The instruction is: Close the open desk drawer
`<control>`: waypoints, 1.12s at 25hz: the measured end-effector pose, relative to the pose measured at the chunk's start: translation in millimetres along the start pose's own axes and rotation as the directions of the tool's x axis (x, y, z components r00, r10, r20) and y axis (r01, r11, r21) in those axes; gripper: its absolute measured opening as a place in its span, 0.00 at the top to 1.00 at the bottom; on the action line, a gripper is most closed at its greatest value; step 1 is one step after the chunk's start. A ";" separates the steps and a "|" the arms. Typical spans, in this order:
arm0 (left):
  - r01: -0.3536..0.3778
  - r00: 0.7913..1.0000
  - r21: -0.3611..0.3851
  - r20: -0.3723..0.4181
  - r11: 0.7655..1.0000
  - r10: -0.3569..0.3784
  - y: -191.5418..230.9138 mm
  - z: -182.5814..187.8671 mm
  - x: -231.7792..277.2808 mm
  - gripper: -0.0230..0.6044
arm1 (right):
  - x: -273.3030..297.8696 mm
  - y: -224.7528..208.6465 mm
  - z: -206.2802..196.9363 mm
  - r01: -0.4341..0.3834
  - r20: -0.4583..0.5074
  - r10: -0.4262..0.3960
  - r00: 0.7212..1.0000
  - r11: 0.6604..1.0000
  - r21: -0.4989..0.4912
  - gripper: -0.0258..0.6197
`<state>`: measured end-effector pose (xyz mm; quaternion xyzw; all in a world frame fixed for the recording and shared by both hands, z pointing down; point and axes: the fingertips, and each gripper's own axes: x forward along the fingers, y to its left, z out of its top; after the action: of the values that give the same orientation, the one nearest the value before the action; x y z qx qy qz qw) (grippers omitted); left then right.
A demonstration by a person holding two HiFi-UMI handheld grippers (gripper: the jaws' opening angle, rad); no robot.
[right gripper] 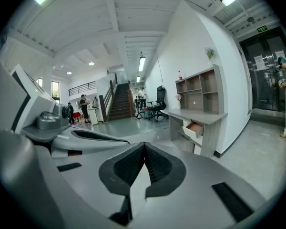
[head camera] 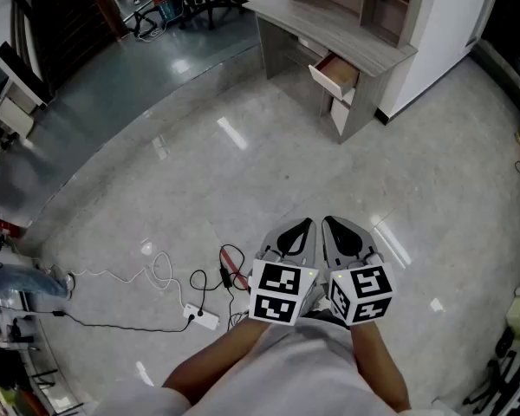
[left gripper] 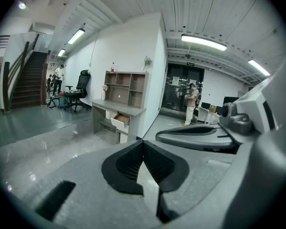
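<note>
Left gripper [head camera: 305, 225] and right gripper [head camera: 329, 224] were closed, empty, side by side; drawer [head camera: 338, 73] stood open, well apart.

- Your grey plastic left gripper [head camera: 305, 225] is shut. In the left gripper view the ribbed black pads [left gripper: 128, 161] meet at the tips with nothing between them.
- Same for the grey plastic right gripper [head camera: 328, 224]: its jaws are pinched together and empty.
- You're holding both side by side and nearly touching, low in front of your body, aimed forward and tipped a bit downward.
- The black-and-white marker cubes [head camera: 282, 291] sit at the back ends, facing up at you.
- Your bare forearms [head camera: 210, 368] come in from below, angled toward each other.
</note>
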<state>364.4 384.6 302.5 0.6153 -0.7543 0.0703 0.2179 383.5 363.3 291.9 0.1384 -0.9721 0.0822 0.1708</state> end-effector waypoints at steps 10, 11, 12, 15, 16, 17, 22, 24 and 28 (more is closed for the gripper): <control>0.002 1.000 -0.003 0.003 1.000 -0.002 42.9 -3.0 -11.3 0.96 | 31.9 30.1 0.9 0.012 -0.017 -0.012 1.000 1.000 -0.002 0.96; 0.000 1.000 -0.006 0.004 1.000 0.000 49.8 -3.3 -13.7 0.96 | 35.8 35.1 1.4 0.012 -0.017 -0.012 1.000 1.000 0.000 0.96; -0.002 1.000 -0.010 0.005 1.000 0.002 56.5 -3.6 -15.8 0.96 | 39.5 40.0 2.0 0.011 -0.017 -0.011 1.000 1.000 0.001 0.96; -0.008 1.000 -0.028 0.010 1.000 0.008 73.6 -3.2 -16.0 0.96 | 52.3 49.7 4.9 0.003 -0.020 -0.003 1.000 1.000 -0.008 0.96; -0.009 1.000 -0.031 0.009 0.999 0.009 78.2 -2.5 -14.5 0.96 | 57.2 50.5 6.4 0.000 -0.020 0.000 1.000 1.000 -0.012 0.96; -0.009 1.000 -0.032 0.008 0.999 0.009 82.2 -1.7 -13.2 0.96 | 61.8 50.7 8.1 -0.002 -0.019 0.001 1.000 1.000 -0.013 0.96; -0.020 1.000 -0.046 0.018 0.999 0.021 106.5 4.8 -7.2 0.96 | 83.8 52.1 18.2 -0.009 -0.009 0.008 1.000 1.000 -0.005 0.96; -0.027 0.999 -0.052 0.021 0.998 0.028 116.3 9.0 -1.1 0.96 | 94.2 49.6 20.3 -0.008 -0.012 0.008 1.000 1.000 -0.006 0.96; -0.033 0.999 -0.038 0.016 0.999 0.033 134.7 17.8 15.1 0.96 | 120.5 44.0 27.2 -0.012 -0.009 0.012 1.000 1.000 -0.006 0.96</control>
<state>228.7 395.7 314.6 0.5993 -0.7673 0.0546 0.2217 253.1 370.4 304.5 0.1317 -0.9723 0.0809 0.1752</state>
